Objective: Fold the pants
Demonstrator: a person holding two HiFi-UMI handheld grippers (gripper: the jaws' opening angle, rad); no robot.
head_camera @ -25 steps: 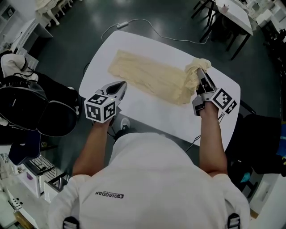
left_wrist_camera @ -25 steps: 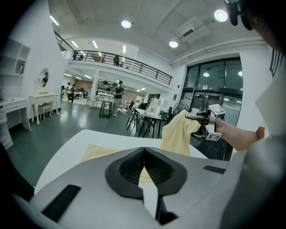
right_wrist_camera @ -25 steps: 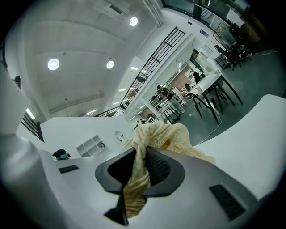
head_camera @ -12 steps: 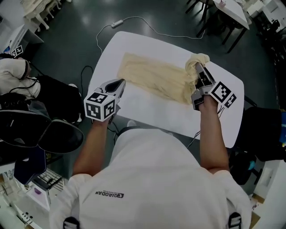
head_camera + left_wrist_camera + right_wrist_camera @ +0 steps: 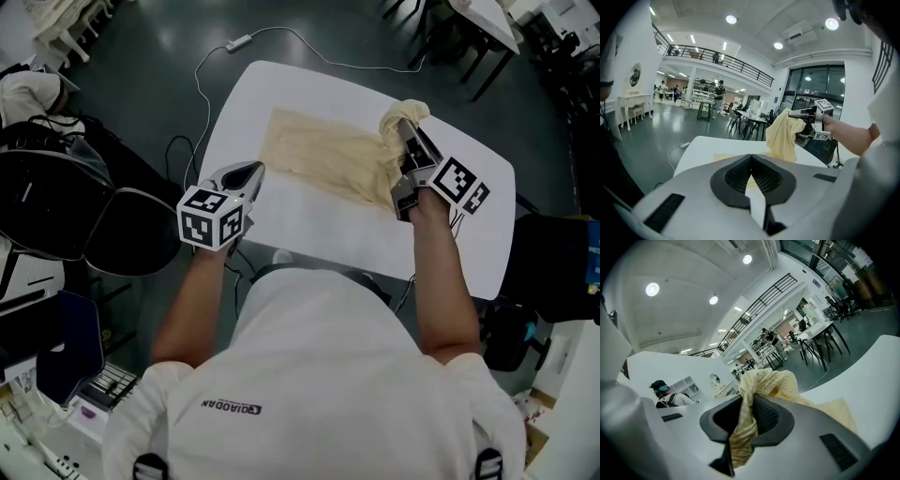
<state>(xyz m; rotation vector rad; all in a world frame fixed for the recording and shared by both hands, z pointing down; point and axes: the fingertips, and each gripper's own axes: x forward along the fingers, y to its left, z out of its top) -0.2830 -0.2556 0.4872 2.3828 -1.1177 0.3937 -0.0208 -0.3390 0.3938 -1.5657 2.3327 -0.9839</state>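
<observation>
Cream-yellow pants point(image 5: 323, 155) lie stretched across a white table point(image 5: 309, 225). Their right end is bunched and lifted off the table, with my right gripper point(image 5: 405, 136) shut on it. In the right gripper view the fabric point(image 5: 764, 378) is pinched between the dark pads and spills over them. My left gripper point(image 5: 249, 174) hovers over the table's near left edge, short of the pants, shut with nothing in it. In the left gripper view the lifted cloth point(image 5: 783, 136) hangs from the right gripper point(image 5: 810, 114) ahead to the right.
A white cable point(image 5: 281, 37) runs over the dark floor beyond the table. Black bags and a chair point(image 5: 66, 202) stand at the left. Dark-legged tables point(image 5: 473, 33) stand at the far right. A person point(image 5: 663, 392) sits in the distance in the right gripper view.
My right gripper has carried the bunched end of the pants leftward over the flat part. My left gripper has shifted along the table's near left edge, still shut.
</observation>
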